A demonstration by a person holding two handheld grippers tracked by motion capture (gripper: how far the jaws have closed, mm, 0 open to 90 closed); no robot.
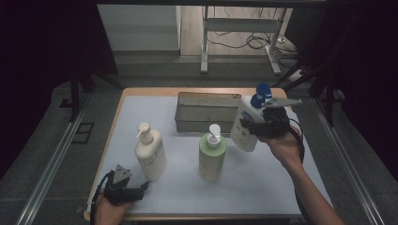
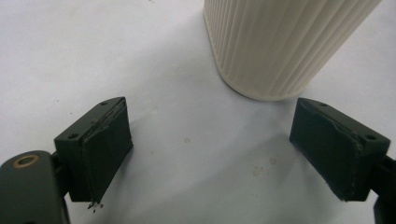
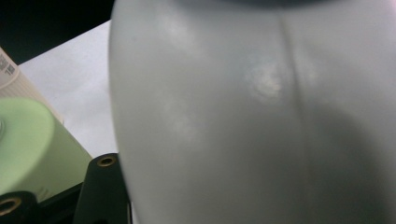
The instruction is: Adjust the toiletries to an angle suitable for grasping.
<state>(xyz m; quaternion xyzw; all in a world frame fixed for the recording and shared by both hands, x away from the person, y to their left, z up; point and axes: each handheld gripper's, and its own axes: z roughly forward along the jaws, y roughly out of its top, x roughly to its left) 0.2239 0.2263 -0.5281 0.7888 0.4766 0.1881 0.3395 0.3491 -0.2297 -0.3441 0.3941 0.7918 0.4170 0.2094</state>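
High view | right claw (image 1: 256,125) clamped on white bottle (image 1: 245,123) beside bin (image 1: 207,112) | left claw (image 1: 141,187) apart

White bottle (image 1: 245,125) label: print too small to read.
Cream bottle (image 1: 150,155) label: blurred, unreadable.
Green bottle (image 1: 212,157): no readable text.

Metal basket (image 1: 207,111), green bottle (image 1: 212,157), cream bottle (image 1: 150,152)

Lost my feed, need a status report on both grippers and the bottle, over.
Right hand-held gripper shut on blue-capped white bottle, tilted. Left hand-held gripper open beside cream bottle. Green bottle and grey basket nearby.
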